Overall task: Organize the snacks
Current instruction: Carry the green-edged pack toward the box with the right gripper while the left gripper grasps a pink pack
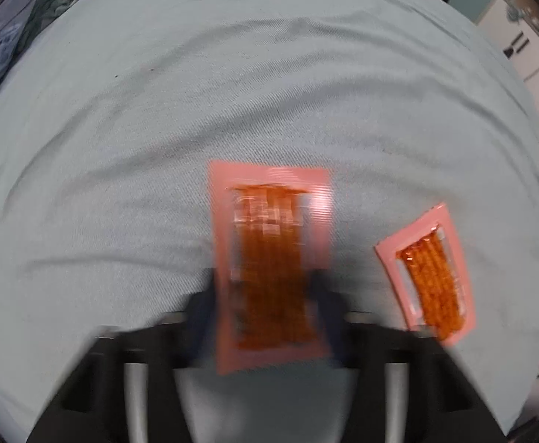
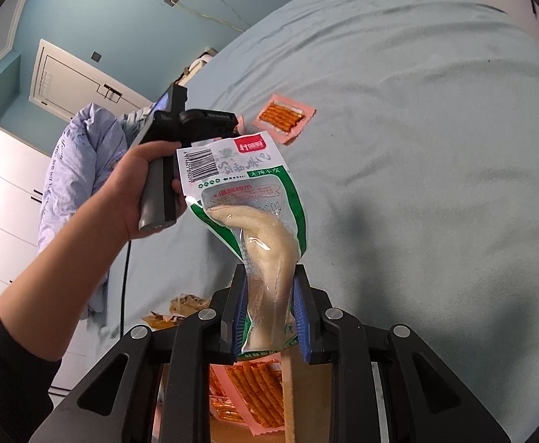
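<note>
I had the left tool [image 1: 269, 295] pointed almost straight down over the pale blue bed [image 1: 232, 92], its jaws pinching a pink packet of orange snack sticks [image 1: 269, 258] by its lower half; that view was smeared, so I judged the hold from the packet sitting between the dark fingers. A second pink packet [image 1: 428, 277] lay flat on the sheet just to the right. My right tool [image 2: 267, 306] was clamped on the bottom of a white and green pouch [image 2: 247, 199], which stood up tilted above a cardboard box [image 2: 306, 387] already holding more pink stick packets [image 2: 251, 391]. To do this step well, I reckoned I should lift the pinched packet clear before swinging it boxward, keep the squeeze light so the sticks did not snap, and lower the pouch in without crushing what lay beneath.
</note>
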A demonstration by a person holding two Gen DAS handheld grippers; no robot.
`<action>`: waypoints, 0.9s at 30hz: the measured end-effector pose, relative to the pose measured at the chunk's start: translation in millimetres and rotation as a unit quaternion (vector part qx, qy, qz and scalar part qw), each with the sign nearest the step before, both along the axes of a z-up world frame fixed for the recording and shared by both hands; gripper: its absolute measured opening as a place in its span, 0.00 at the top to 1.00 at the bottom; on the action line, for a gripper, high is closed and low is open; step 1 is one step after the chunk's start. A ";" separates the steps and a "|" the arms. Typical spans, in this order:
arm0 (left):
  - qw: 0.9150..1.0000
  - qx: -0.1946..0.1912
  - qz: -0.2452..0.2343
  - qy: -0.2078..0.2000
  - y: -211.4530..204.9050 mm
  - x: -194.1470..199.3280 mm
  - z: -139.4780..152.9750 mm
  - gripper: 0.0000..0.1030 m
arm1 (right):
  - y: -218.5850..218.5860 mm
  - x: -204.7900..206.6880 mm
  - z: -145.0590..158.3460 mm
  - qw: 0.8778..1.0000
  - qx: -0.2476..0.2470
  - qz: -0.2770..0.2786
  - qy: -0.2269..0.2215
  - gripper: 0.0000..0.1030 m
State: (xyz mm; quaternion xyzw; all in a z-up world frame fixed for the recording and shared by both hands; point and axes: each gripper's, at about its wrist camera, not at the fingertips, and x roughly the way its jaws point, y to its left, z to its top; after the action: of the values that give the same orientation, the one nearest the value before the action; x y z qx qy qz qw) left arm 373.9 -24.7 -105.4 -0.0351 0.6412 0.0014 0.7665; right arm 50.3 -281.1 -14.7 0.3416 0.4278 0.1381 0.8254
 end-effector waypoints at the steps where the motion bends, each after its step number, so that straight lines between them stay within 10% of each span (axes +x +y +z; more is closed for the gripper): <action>1: 1.000 -0.003 0.000 0.007 1.3 -1.6 2.1 0.68 | 1.5 1.7 0.6 1.000 0.002 0.001 0.002 0.80; 8: 0.999 -0.044 -0.008 -0.006 29.6 -47.9 47.1 0.70 | 0.1 -3.2 11.8 1.000 0.006 -0.004 -0.009 0.80; 15: 0.987 -0.097 -0.093 -0.083 53.4 -179.0 135.8 0.70 | -2.4 -14.2 18.7 1.000 0.000 -0.012 -0.022 0.80; 21: 0.977 -0.164 -0.113 -0.083 53.6 -292.3 127.4 0.70 | 3.4 -18.0 19.2 1.000 -0.001 -0.009 -0.021 0.80; 27: 0.974 -0.112 -0.150 -0.128 50.1 -339.3 106.3 0.62 | 16.0 -21.2 25.6 0.999 -0.023 0.000 -0.027 0.80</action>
State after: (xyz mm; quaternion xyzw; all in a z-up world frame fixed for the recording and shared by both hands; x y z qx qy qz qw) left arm 34.6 25.4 0.9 -0.0235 0.5316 -0.1899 0.8251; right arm 29.1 -265.1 10.8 0.3190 0.4079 0.1374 0.8443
